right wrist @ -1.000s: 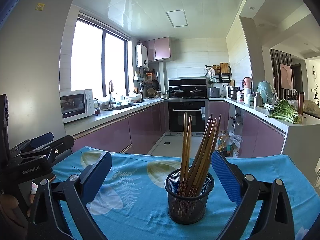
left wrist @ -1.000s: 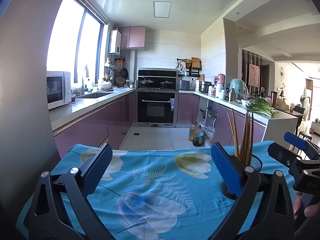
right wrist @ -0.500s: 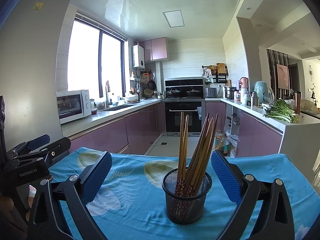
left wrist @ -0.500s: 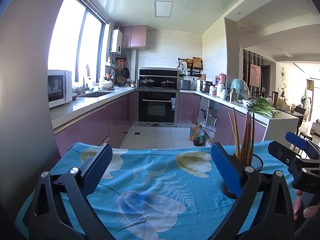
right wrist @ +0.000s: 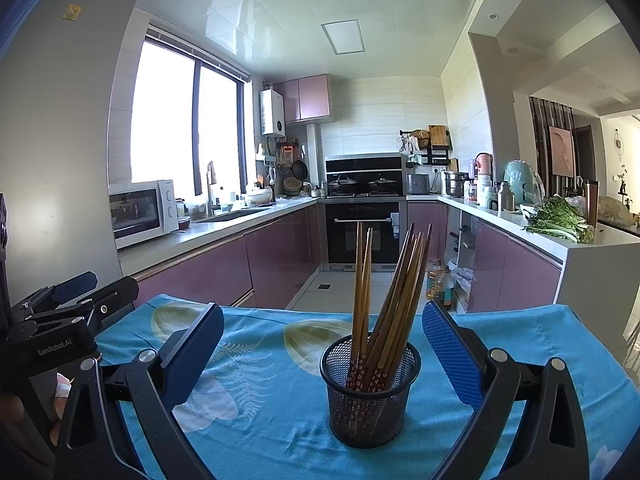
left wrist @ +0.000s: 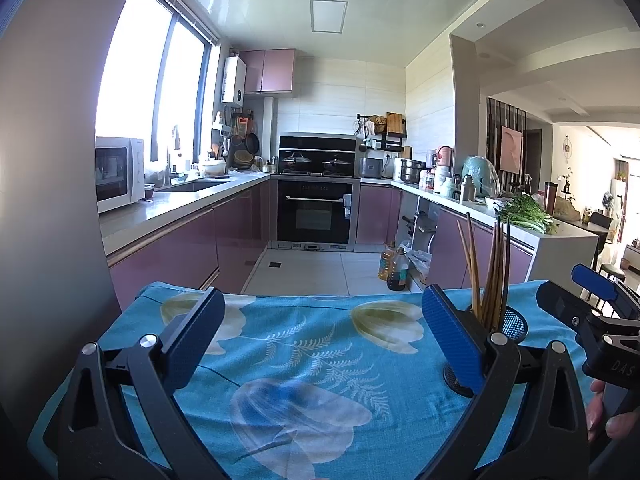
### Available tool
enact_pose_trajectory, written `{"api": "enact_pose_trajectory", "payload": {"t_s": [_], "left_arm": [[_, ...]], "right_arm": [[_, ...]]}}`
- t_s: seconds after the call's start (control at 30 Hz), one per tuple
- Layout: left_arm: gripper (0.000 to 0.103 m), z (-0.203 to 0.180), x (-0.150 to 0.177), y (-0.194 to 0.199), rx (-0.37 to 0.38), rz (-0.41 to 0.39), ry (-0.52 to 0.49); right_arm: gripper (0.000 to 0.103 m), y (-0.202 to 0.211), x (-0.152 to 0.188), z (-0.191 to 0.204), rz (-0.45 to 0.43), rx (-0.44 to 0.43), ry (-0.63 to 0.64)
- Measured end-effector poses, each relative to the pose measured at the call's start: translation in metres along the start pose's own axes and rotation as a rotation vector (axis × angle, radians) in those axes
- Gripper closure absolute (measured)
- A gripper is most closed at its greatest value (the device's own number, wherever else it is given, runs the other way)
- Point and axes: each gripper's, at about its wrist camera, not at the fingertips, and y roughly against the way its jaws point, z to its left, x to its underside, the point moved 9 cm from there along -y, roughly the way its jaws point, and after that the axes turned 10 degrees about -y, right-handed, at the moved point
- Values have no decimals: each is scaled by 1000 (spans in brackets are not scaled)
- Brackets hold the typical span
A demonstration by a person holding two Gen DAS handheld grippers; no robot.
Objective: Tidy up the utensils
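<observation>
A black mesh cup (right wrist: 370, 392) stands on the blue flowered tablecloth (right wrist: 260, 380) and holds several wooden chopsticks (right wrist: 394, 300) upright. My right gripper (right wrist: 320, 352) is open and empty, its blue pads on either side of the cup, apart from it. My left gripper (left wrist: 320, 340) is open and empty over the cloth; the cup (left wrist: 508, 328) and chopsticks (left wrist: 490, 272) show behind its right finger. The right gripper (left wrist: 592, 304) also shows at the right edge of the left wrist view, and the left gripper (right wrist: 68, 300) at the left edge of the right wrist view.
The table's far edge (left wrist: 320, 296) drops to the kitchen floor. A grey fridge wall (right wrist: 52, 160) stands close on the left. Counters with a microwave (right wrist: 144, 212), an oven (right wrist: 362, 232) and greens (right wrist: 560, 224) lie beyond.
Both views have shifted slightly; the cup and chopsticks sit a touch lower and closer in the right wrist view. Both grippers stay open.
</observation>
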Motion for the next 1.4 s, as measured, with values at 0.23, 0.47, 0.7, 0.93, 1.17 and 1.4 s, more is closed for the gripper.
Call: {"api": "enact_pose_trajectory", "payload": {"t_s": [0.23, 0.47, 0.7, 0.93, 1.17, 1.4], "left_arm": [[6, -1, 1, 0, 3, 1, 0], [6, -1, 4, -2, 3, 7, 0], [6, -1, 4, -3, 1, 12, 3], [6, -2, 5, -5, 0, 20, 4], [6, -2, 5, -5, 2, 20, 3], [6, -2, 5, -5, 3, 21, 4]], "right_arm": [[7, 1, 1, 0, 2, 0, -3], [7, -2, 1, -2, 9, 3, -9], [7, -3, 2, -2, 10, 5, -8], [7, -3, 1, -3, 11, 5, -9], [7, -3, 2, -2, 11, 3, -9], [7, -4, 2, -1, 12, 2, -10]]}}
